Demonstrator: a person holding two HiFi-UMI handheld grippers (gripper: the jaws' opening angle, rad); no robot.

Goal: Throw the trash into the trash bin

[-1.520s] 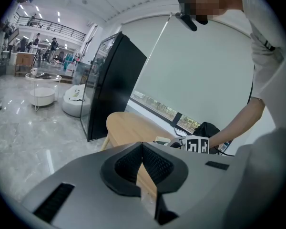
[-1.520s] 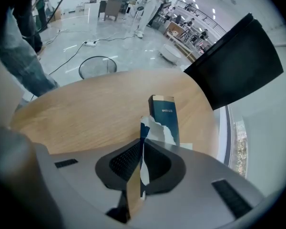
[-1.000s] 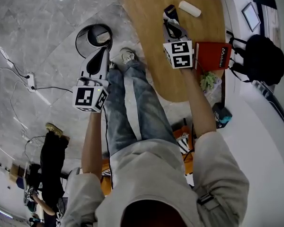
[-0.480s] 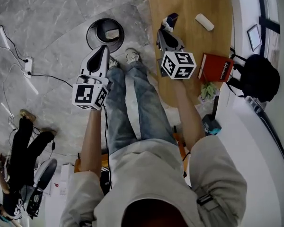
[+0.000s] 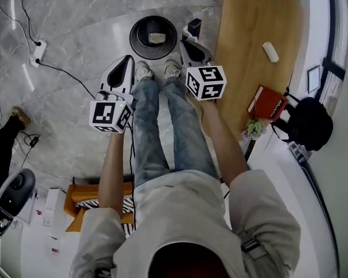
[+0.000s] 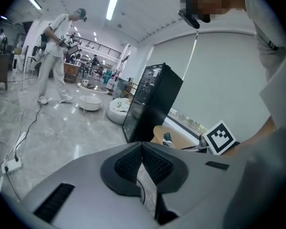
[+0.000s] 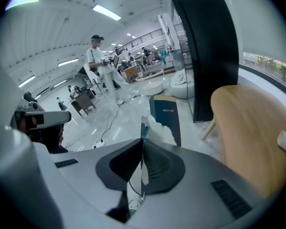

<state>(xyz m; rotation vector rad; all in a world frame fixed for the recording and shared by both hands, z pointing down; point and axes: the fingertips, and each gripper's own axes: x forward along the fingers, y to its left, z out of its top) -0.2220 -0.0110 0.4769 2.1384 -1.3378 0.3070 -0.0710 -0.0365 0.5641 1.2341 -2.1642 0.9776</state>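
Right gripper point(image 7: 142, 143) pinches a blue carton point(image 7: 166, 116) (print unreadable); left gripper point(image 6: 142, 147) is closed, empty.

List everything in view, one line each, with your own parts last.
trash bin: one, black, on the floor ahead of the shoes
scrap: one, pale, inside the trash bin
packet: one, blue and white, in the right gripper's jaws
table: one, wooden, right of the trash bin
small object: one, white, on the table
book: one, red, at the table's edge
backpack: one, black, right of the book
power strip: one, white, on the floor at left
left gripper: one, grey, shut and empty
right gripper: one, grey, shut on the packet
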